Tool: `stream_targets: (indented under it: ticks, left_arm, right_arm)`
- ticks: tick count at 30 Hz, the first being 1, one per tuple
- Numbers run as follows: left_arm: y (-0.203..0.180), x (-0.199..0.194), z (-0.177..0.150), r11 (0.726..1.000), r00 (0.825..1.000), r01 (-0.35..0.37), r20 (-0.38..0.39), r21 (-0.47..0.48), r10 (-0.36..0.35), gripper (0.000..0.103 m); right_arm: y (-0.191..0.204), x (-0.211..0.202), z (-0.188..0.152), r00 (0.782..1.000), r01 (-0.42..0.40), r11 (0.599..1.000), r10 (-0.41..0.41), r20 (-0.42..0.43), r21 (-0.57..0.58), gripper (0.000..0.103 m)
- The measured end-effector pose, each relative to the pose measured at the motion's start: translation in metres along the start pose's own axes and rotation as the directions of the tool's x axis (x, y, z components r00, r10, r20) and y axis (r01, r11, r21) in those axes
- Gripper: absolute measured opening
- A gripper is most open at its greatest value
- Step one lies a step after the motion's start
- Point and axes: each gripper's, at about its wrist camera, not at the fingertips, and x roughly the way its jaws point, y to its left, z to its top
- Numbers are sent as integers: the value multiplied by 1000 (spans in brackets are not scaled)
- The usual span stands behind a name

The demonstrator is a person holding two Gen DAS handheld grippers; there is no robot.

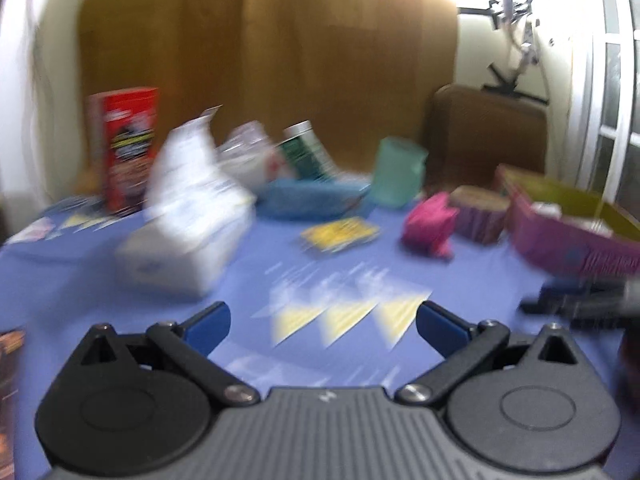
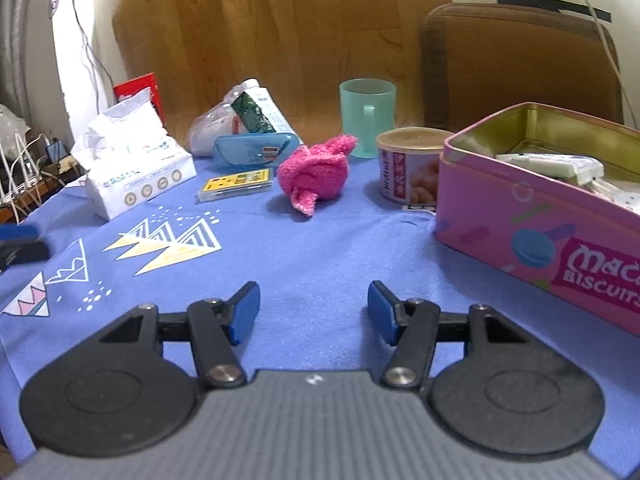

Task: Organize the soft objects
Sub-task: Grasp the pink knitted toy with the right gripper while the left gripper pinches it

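The right gripper (image 2: 312,312) hung empty with its jaws partly apart, and the left gripper (image 1: 323,326) stood wide and empty in a blurred view. The pink fluffy sock bundle (image 2: 314,174) lay near the desk's far edge, between the yellow card case (image 2: 236,186) and the snack can (image 2: 412,170), apart from both. The sock probably belonged in the open pink biscuit tin (image 2: 540,216) at the right edge, so it was best pinched across its thick middle, clear of the can.

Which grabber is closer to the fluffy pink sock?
Probably the right, though it's close. The right gripper faces the pink sock almost straight ahead. The left gripper sees it farther off toward its right.
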Motion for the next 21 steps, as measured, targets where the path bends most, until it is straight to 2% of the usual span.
stream_targets:
  ticks: [3, 5, 7, 8, 10, 12, 15, 17, 19, 21]
  left_arm:
    - [-25, 32, 12, 999, 999, 44, 17, 1, -44, 102]
    - [-37, 51, 12, 999, 999, 43, 4, 6, -43, 102]
    - [-44, 60, 2, 999, 1000, 28, -12, 29, -28, 101]
    - [-46, 63, 2, 999, 999, 19, -32, 36, -18, 95]
    - [-39, 55, 1, 1000, 999, 31, 27, 1, -31, 102]
    - [-33, 49, 0, 999, 998, 10, 65, -34, -8, 102]
    - [-23, 49, 2, 996, 998, -6, 65, -94, 12, 102]
    - [-18, 52, 3, 992, 999, -3, 52, -122, 9, 102]
    - [-16, 54, 4, 991, 999, -1, 45, -133, 7, 102]
    - [-16, 55, 5, 991, 999, 1, 46, -131, 5, 102]
  right_arm:
    - [2, 0, 1, 1000, 25, 1000, -25, 8, -6, 65]
    - [4, 1, 3, 999, 48, 999, -47, 21, -19, 72]
    - [4, 3, 9, 997, 68, 997, -67, 39, -25, 74]
    - [5, 6, 15, 997, 68, 997, -66, 44, -29, 74]
    - [8, 13, 26, 997, 57, 998, -55, 58, -40, 74]
    - [14, 29, 39, 997, 49, 996, -44, 69, -72, 75]
    - [22, 61, 54, 998, 55, 994, -50, 50, -95, 75]
    - [24, 87, 65, 999, 46, 996, -44, 21, -77, 76]
    - [21, 109, 75, 999, 31, 998, -31, -8, -57, 82]
    - [17, 130, 83, 999, 14, 1000, -15, -49, -26, 83]
